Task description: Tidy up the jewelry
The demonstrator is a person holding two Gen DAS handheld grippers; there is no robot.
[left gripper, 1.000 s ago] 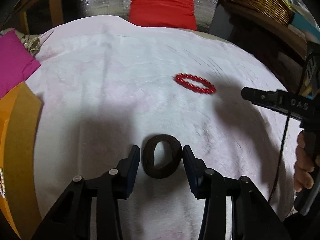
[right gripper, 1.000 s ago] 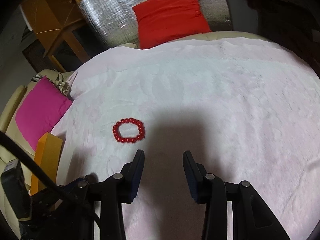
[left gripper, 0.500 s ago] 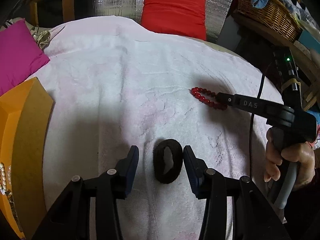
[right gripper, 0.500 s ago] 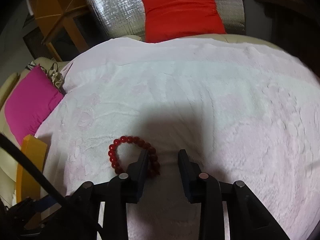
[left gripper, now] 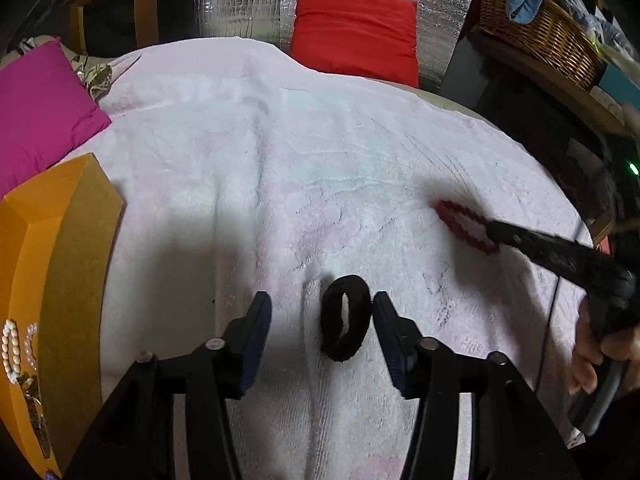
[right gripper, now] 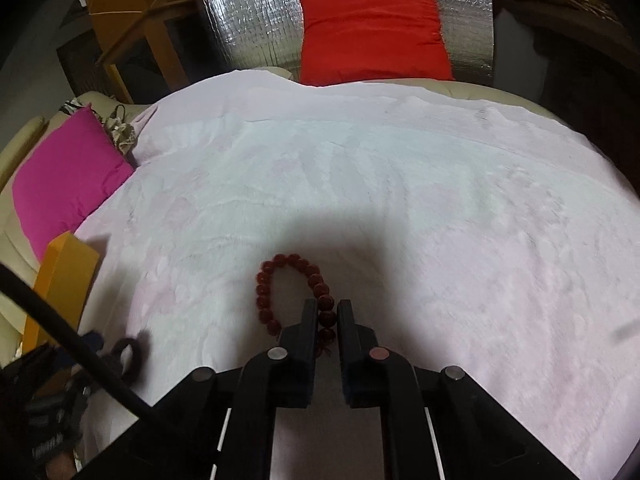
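1. Right gripper (right gripper: 325, 314): my fingers are drawn narrow, with the near side of the dark red round-bead bracelet (right gripper: 294, 292) between the pads. The beads sit right in the gap, so I judge the pinch is made or nearly so. Whether the bracelet is off the cloth I cannot tell; most of its loop lies on the blanket ahead of my fingers.

2. Left gripper (left gripper: 320, 314): my fingers stand wide apart, holding nothing. The black fuzzy fabric hair band (left gripper: 345, 318) lies between them, close against my right-hand finger and clear of the left-hand one. It rests on the blanket, squashed to a narrow oval.

3. Surface: a pale pink plush blanket (left gripper: 280, 168) spread over what looks like a sofa or bed. Both loose pieces are on it, near each other, the bracelet off to the right of the band.

4. Destination, as I judge it: the orange cardboard box (left gripper: 36, 248) at the left edge. Strings of small white beads (left gripper: 10, 350) already lie inside it, with another pale piece beside them that is too small to identify.

5. Progress estimate: some items are stowed; two remain out. The bracelet is at the gripping stage, the band is framed but not gripped. Left to do: close on the band, lift both, carry them left to the box, release.

6. Surroundings: magenta cushion (right gripper: 64, 184) at far left, red cushion (right gripper: 372, 32) at the back against silver quilted foil.
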